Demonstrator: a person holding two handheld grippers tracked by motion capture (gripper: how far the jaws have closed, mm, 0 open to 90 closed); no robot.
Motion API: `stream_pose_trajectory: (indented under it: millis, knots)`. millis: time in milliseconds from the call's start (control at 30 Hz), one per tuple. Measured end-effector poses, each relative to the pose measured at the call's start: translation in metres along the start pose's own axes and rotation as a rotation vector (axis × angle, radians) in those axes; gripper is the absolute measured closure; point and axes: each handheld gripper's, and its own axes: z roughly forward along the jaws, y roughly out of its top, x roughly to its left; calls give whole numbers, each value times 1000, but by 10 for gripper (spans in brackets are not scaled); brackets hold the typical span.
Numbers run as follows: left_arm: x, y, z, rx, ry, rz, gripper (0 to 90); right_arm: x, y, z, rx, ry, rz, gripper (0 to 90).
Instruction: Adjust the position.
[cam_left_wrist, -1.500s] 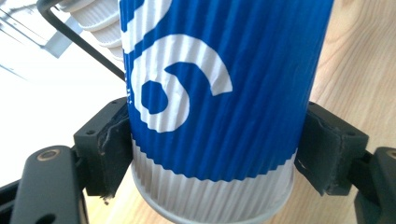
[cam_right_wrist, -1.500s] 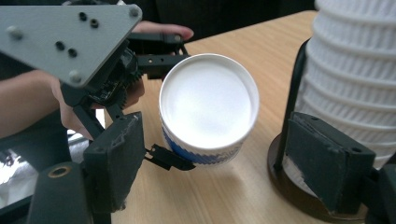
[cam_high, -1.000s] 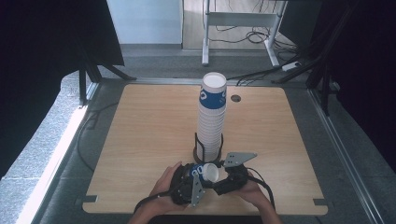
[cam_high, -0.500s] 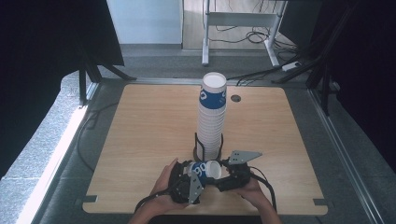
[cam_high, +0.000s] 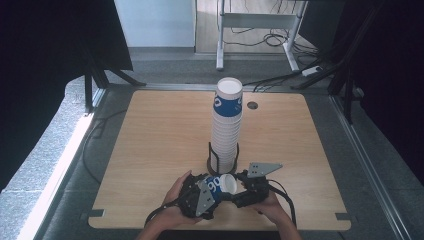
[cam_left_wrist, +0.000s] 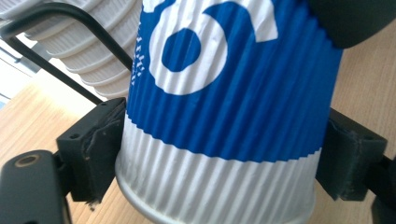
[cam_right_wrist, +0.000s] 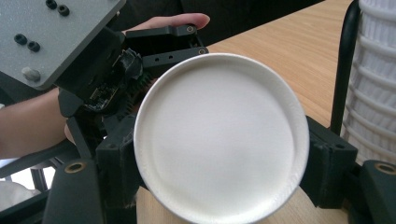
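Two grippers meet at one paper cup (cam_high: 220, 187) near the table's (cam_high: 150, 140) front edge, just in front of the tall cup stack (cam_high: 226, 125) in its black wire holder (cam_high: 210, 157). At the left, our left gripper (cam_high: 200, 196) has the cup's ribbed blue-and-white wall between its jaws; they have just been closing, and in the left gripper view both pads sit against the cup (cam_left_wrist: 224, 116) near its base (the stack's ribs (cam_left_wrist: 88, 51) show behind). In the middle the cup lies on its side off the table, mouth turned toward our right gripper (cam_high: 245, 192). At the right, that gripper's jaws flank the white rim (cam_right_wrist: 219, 140) on both sides, touching it, so we read it as pinching the cup too.
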Motion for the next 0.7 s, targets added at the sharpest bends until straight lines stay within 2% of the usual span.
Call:
stream_pose_trajectory:
  millis: [167, 367, 533, 700]
  knots:
    - [0, -1, 1, 7, -4, 14, 144, -1, -1, 1, 14, 0, 0, 266]
    - [-1, 1, 2, 5, 19, 9, 84, -1, 0, 2, 23, -6, 0, 269]
    - [-5, 0, 4, 16, 17, 34, 129, 0, -1, 5, 34, -3, 2, 270]
    - [-7, -1, 6, 14, 18, 38, 167, 0, -1, 5, 42, -7, -1, 268]
